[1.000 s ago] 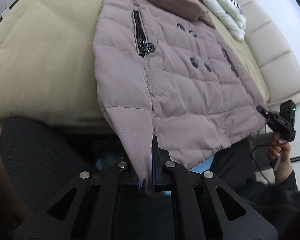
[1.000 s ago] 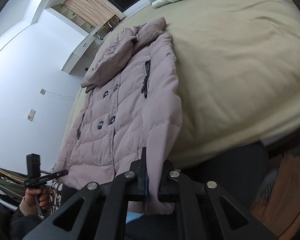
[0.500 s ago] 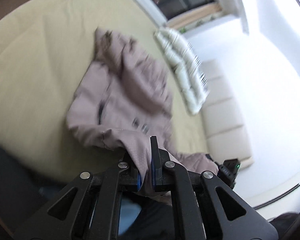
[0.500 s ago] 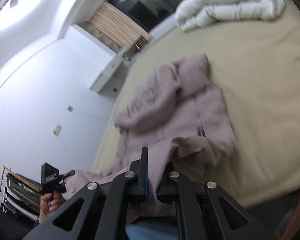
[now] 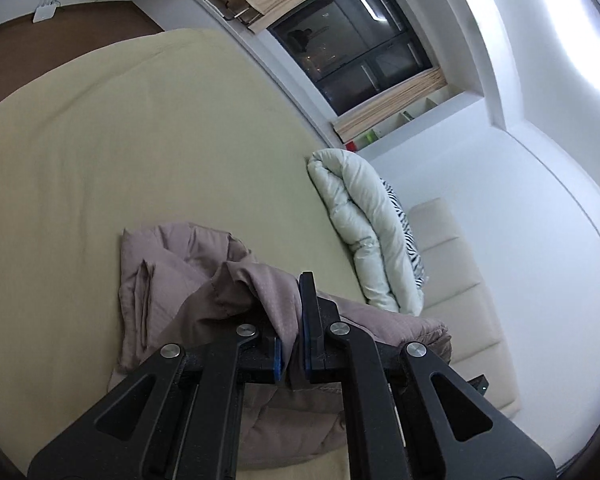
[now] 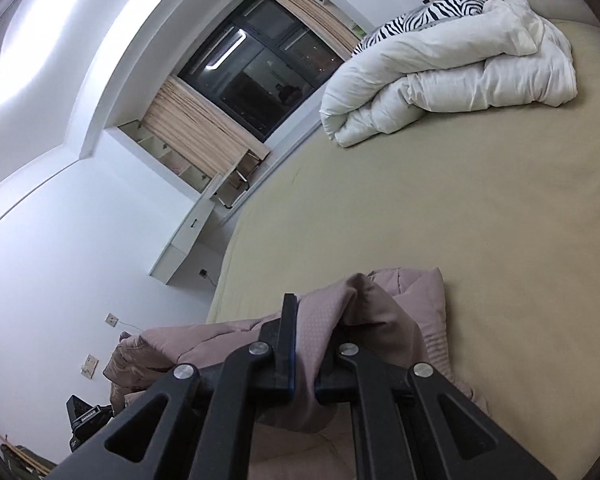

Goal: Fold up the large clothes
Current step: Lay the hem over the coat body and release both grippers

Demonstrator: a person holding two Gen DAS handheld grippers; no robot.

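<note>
Each gripper, left (image 5: pixel 291 336) and right (image 6: pixel 306 350), pinches the mauve jacket (image 5: pixel 172 280) bunched on the bed (image 5: pixel 120 140) just ahead.

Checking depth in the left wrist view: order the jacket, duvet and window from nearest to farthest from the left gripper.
1. Jacket, clamped in the left gripper.
2. Duvet, ahead to the right on the bed.
3. Window, on the far wall beyond the bed.
</note>
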